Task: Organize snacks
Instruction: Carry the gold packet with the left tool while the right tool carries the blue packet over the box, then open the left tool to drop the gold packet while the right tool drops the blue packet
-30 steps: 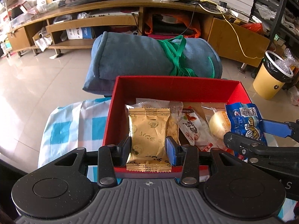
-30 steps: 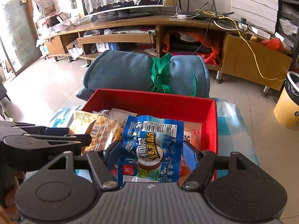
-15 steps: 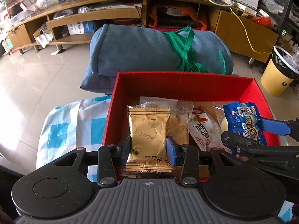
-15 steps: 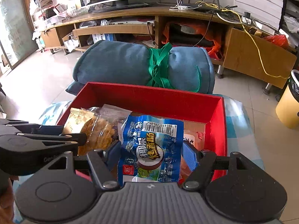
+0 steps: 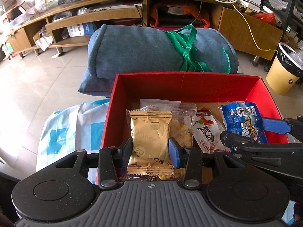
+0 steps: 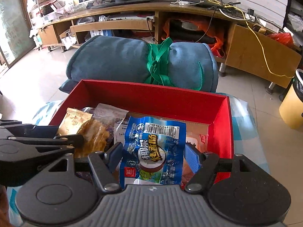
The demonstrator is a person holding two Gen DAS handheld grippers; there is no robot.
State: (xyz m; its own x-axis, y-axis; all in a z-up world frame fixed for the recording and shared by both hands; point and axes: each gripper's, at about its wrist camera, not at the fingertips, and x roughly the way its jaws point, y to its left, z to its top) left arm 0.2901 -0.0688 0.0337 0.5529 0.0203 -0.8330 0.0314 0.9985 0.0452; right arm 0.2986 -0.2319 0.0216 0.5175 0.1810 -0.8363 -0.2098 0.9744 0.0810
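A red box [image 5: 185, 87] [image 6: 151, 98] holds several snack packets. My left gripper [image 5: 150, 147] is shut on a gold snack packet [image 5: 150, 140] and holds it over the box's near left part. My right gripper [image 6: 153, 155] is shut on a blue sausage packet [image 6: 153, 151] over the box's right part; the packet also shows in the left wrist view [image 5: 242, 121]. Under them lie a clear packet of brown snacks [image 6: 96, 130] and a white and red packet [image 5: 205, 130].
The box stands on a blue and white checked cloth [image 5: 64, 128]. A rolled blue cushion with green straps [image 5: 161, 49] lies just behind the box. A yellow bin [image 5: 284, 70] stands far right. A long wooden TV bench [image 6: 132, 22] runs along the back.
Both grippers have moved forward and down over the box with their packets still held. The box now shows larger and closer in both views.
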